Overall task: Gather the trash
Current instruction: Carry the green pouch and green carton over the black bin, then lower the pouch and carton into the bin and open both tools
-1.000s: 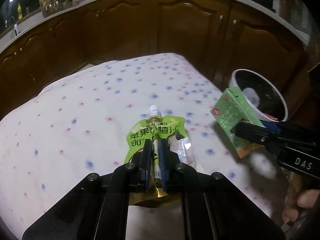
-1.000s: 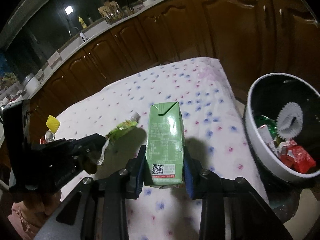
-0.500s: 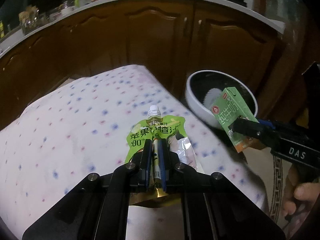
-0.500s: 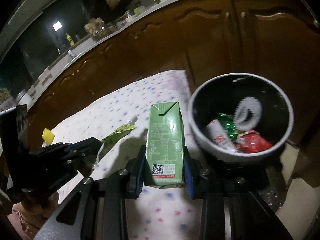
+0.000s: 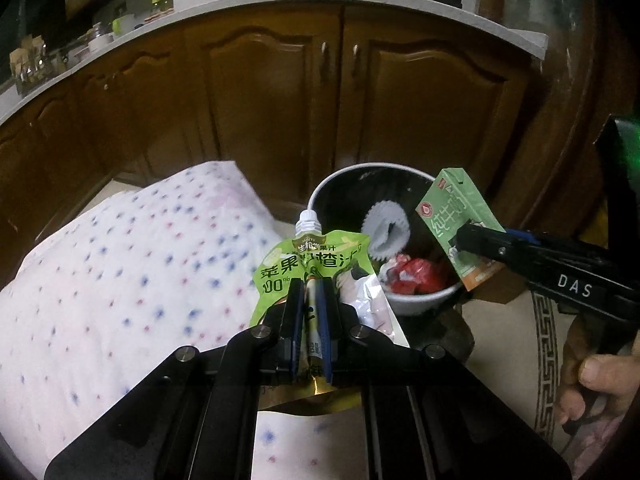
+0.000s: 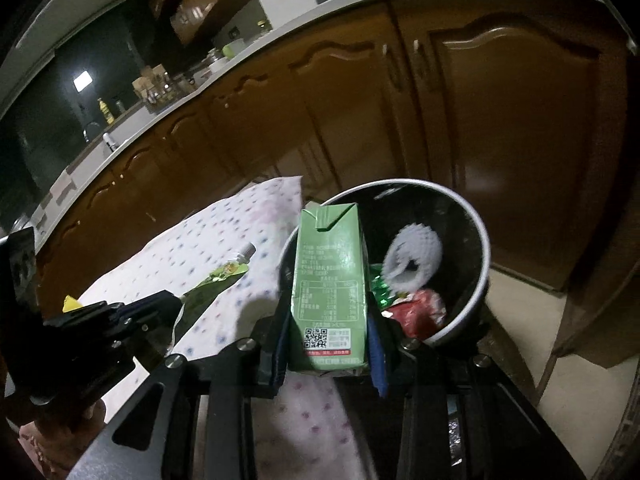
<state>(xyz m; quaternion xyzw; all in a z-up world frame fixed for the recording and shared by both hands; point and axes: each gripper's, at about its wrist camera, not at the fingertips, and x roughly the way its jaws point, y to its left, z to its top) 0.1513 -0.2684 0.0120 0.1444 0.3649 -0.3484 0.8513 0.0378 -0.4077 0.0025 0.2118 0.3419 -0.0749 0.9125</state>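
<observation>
While the green pouch (image 5: 310, 264) is clamped by the left gripper (image 5: 310, 312) beside the bin (image 5: 320, 196), the carton (image 6: 330, 292) is gripped by the right gripper (image 6: 330, 344) at the bin's rim.

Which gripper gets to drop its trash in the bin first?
Probably the right gripper. Its green carton is held at the bin's rim, partly over the opening. The left gripper holds its juice pouch over the table edge, short of the bin.
</observation>
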